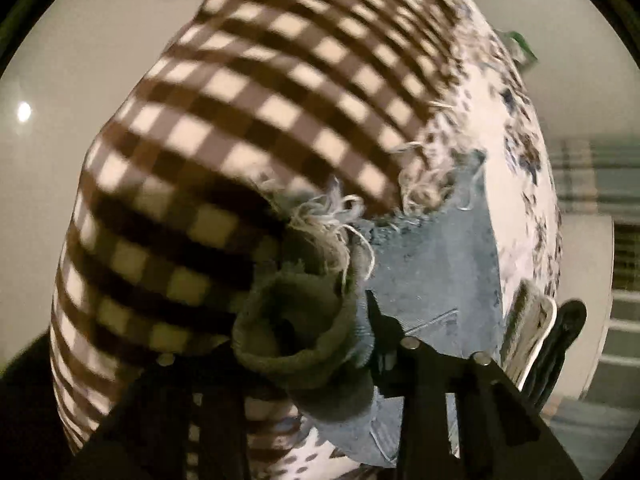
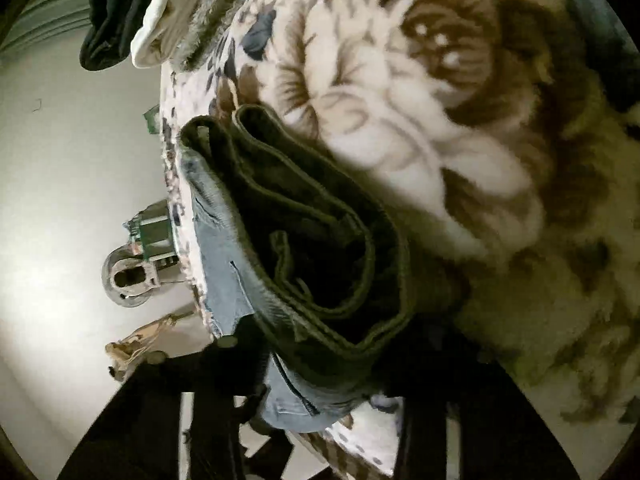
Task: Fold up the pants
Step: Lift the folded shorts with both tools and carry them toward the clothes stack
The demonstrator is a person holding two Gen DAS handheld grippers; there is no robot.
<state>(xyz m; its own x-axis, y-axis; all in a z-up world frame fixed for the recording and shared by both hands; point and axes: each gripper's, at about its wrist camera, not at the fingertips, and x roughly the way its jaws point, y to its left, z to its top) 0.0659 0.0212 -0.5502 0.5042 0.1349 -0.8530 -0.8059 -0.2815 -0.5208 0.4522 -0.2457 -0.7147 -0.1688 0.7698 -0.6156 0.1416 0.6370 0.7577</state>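
Observation:
The pants are light blue denim with a frayed hem [image 1: 332,216] and a dark olive inner side. In the left wrist view my left gripper [image 1: 320,364] is shut on a bunched olive fold of the pants [image 1: 304,328], with blue denim [image 1: 436,272] spread beyond it. In the right wrist view my right gripper [image 2: 320,364] is shut on a thick stack of folded pants layers [image 2: 312,248], olive edges up, blue denim [image 2: 224,264] below. The pants are held over a bed.
A brown and cream checked blanket [image 1: 256,120] covers the bed on the left. A fluffy brown floral blanket [image 2: 440,100] lies on the right. Dark and white clothes [image 2: 132,12] hang at the bed edge. A pale floor [image 2: 60,200] holds small objects [image 2: 136,264].

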